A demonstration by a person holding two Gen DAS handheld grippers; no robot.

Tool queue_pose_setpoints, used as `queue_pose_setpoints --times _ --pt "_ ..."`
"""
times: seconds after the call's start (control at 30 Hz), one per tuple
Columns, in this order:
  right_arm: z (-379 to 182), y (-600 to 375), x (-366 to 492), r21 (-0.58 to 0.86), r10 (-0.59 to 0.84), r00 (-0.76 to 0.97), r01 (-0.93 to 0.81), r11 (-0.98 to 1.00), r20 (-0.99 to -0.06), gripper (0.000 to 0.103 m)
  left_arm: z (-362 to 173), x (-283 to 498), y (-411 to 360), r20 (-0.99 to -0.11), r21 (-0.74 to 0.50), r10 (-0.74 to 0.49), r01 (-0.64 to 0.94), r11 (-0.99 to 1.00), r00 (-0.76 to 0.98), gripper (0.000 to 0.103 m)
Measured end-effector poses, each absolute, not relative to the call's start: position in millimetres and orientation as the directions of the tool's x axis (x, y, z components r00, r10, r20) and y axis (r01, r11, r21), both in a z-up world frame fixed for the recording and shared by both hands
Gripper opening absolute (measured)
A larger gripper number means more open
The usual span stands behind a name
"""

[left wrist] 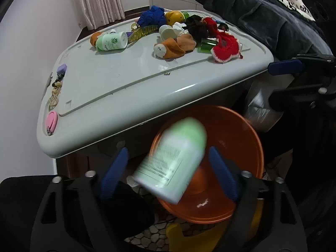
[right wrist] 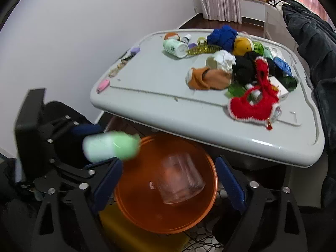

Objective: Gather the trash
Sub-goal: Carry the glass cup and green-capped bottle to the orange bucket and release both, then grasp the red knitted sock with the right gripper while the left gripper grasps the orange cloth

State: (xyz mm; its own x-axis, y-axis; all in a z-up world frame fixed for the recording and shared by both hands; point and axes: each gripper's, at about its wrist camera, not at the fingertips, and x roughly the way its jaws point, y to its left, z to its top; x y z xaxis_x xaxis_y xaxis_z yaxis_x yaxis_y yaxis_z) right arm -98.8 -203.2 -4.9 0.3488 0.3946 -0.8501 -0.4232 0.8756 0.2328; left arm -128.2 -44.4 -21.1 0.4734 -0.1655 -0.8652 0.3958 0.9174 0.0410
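Observation:
A pale green bottle is blurred in mid-air between the spread fingers of my left gripper, over the orange basin. No finger touches it. In the right wrist view the same bottle hangs at the basin's left rim. My right gripper is open above the basin, and a clear plastic cup, blurred, lies inside it. A second green bottle lies on the grey table.
The table holds a pile of cloths, a red knitted piece, orange socks, a yellow hair clip, crumpled white paper and small items along its left edge. A dark coat hangs right. A yellow stool sits under the basin.

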Motion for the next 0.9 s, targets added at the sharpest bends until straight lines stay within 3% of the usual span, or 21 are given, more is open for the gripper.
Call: queue_pose_setpoints --times 0.2,0.43,0.63,0.67,0.7,0.9 --pt "0 -227 -86 0.221 0.360 0.401 -0.352 0.910 -0.843 0.088 -12 -124 -36 -0.852 0.009 -0.189 0.375 0.927 0.489 0.088" --pt "8 -288 -8 0.146 0.198 0.487 -0.142 0.979 -0.850 0.087 3 -88 -34 -0.830 -0.021 -0.196 0.323 0.946 0.522 0.090" --pt "-36 -304 67 0.147 0.152 0.345 -0.039 0.988 -0.926 0.068 4 -51 -49 -0.827 -0.014 -0.196 0.329 0.944 0.527 0.090" --pt "-47 -304 75 0.144 0.146 0.307 -0.029 0.989 -0.940 0.043 3 -46 -53 -0.828 -0.002 -0.192 0.339 0.941 0.526 0.090" --pt "-52 -303 77 0.174 0.175 0.292 -0.029 0.984 -0.940 0.029 2 -40 -57 -0.828 0.006 -0.191 0.348 0.937 0.527 0.090" --pt "-15 -309 56 0.207 0.212 0.456 -0.062 0.976 -0.864 0.026 -11 -10 -86 -0.834 0.032 -0.210 0.425 0.905 0.511 0.090"
